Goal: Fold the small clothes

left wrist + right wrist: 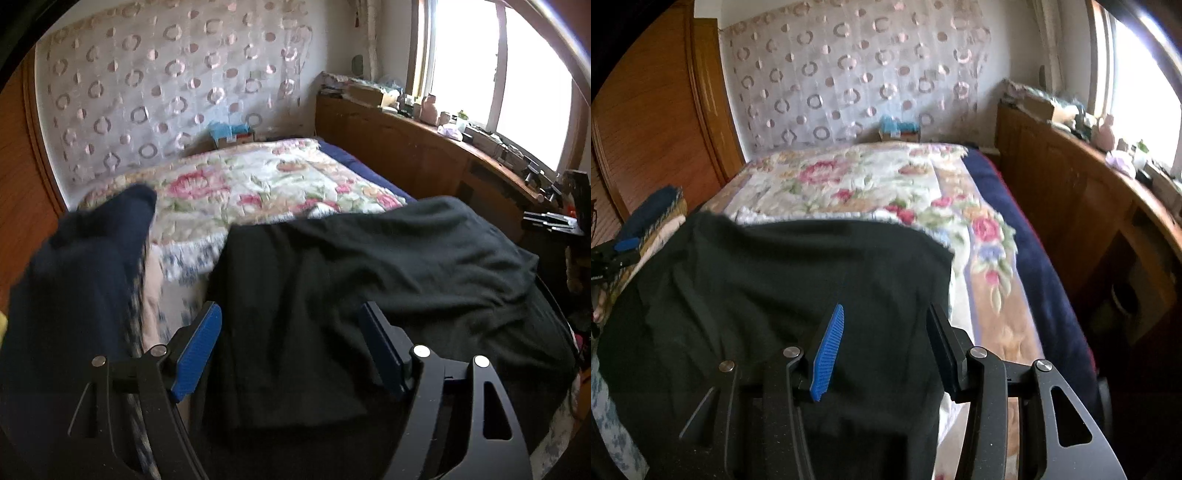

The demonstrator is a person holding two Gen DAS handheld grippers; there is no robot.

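Left gripper (291, 347) jaws apart, empty | right gripper (882, 350) likewise | dark green garment (369, 258) spread just beneath and ahead of both, on floral quilt (871, 181) | step: likely pre-grasp | next: pinch near edge, fold over.

No text, label, brand, number or sign can be read in either wrist view. The small box (232, 137) far ahead of the left gripper, at the head of the bed, shows coloured patches that may be print, but they are too blurred and small to make out. The clutter on the wooden ledge (436, 127) off to the right under the window is equally unreadable.
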